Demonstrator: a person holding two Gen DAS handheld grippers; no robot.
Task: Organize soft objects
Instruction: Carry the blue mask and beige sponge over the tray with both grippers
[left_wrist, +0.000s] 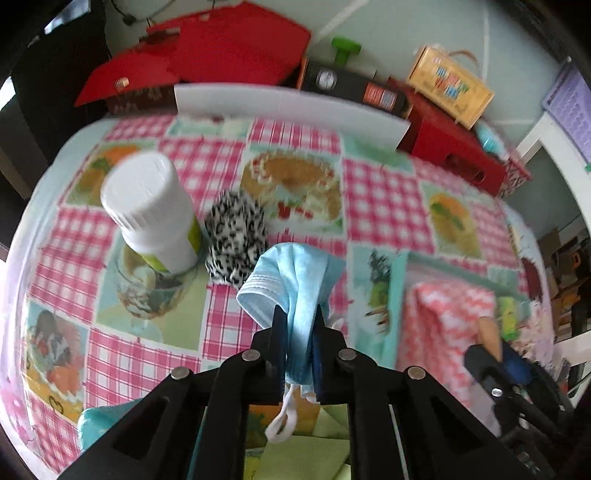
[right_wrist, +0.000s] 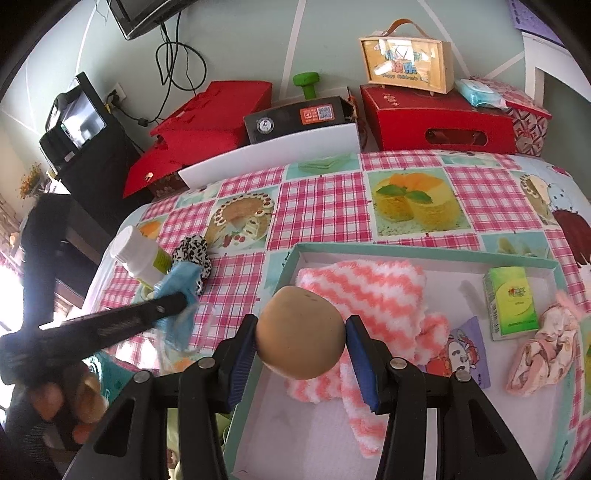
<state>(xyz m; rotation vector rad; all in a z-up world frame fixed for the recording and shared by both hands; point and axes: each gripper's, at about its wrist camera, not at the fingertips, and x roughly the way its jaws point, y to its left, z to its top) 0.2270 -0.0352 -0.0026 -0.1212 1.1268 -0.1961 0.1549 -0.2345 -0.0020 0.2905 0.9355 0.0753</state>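
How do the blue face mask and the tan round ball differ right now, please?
The blue face mask is thin and crumpled; the tan round ball is plump and smooth. The left gripper pinches the mask nearly shut; the right gripper holds the ball wide. Both are lifted.

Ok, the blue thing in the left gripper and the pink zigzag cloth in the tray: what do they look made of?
The blue face mask looks like thin non-woven fabric, matte: pleated, stitched hem, white elastic loop hanging below the left gripper, which is pinched on it. The zigzag cloth looks like fluffy microfibre or fleece: fuzzy pile, soft blurred edges, slumped folds. Both seem limp and compressible.
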